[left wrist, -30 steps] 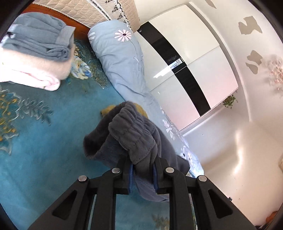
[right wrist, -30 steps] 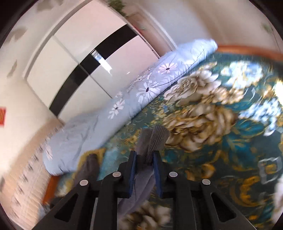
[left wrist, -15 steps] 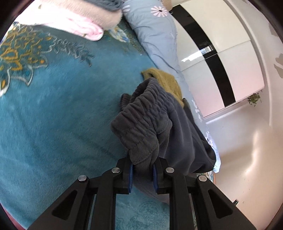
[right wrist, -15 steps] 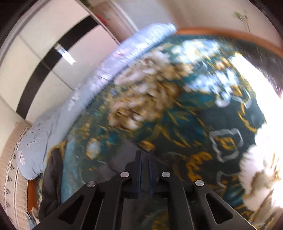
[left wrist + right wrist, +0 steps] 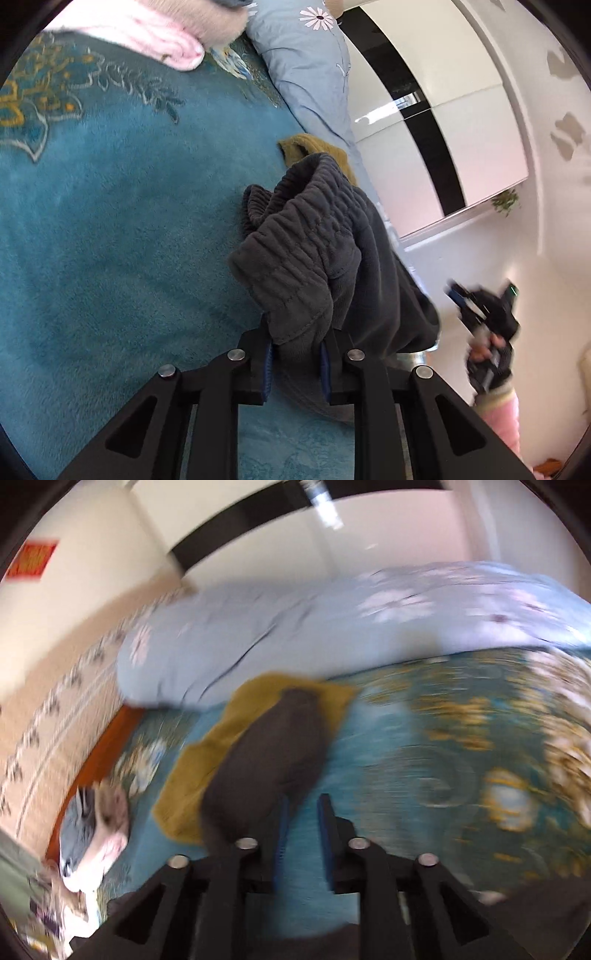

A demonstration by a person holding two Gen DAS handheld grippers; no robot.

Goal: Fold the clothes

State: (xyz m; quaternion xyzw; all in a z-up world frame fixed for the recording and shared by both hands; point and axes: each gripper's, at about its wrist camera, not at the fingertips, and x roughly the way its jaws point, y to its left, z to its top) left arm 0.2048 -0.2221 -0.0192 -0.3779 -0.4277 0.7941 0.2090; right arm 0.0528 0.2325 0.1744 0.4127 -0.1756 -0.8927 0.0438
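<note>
My left gripper (image 5: 296,354) is shut on the elastic waistband of dark grey trousers (image 5: 314,251), held bunched just above the teal bedspread (image 5: 110,240). The trousers hang down to the right. In the blurred right wrist view the same dark grey trousers (image 5: 269,753) lie over a mustard-yellow garment (image 5: 199,768), just left of my right gripper (image 5: 302,823). Its jaws stand slightly apart with only bedspread showing between them. My right gripper also shows in the left wrist view (image 5: 480,314), in a hand off the bed's side.
A light blue floral quilt roll (image 5: 310,70) runs along the bed's far side, also in the right wrist view (image 5: 332,627). Folded pink and grey clothes (image 5: 159,40) are stacked at the top left. A white and black wardrobe (image 5: 443,122) stands beyond the bed.
My right gripper has let go of the trouser leg it was shut on and swung left across the bed. My left gripper keeps its hold on the waistband, shifted slightly.
</note>
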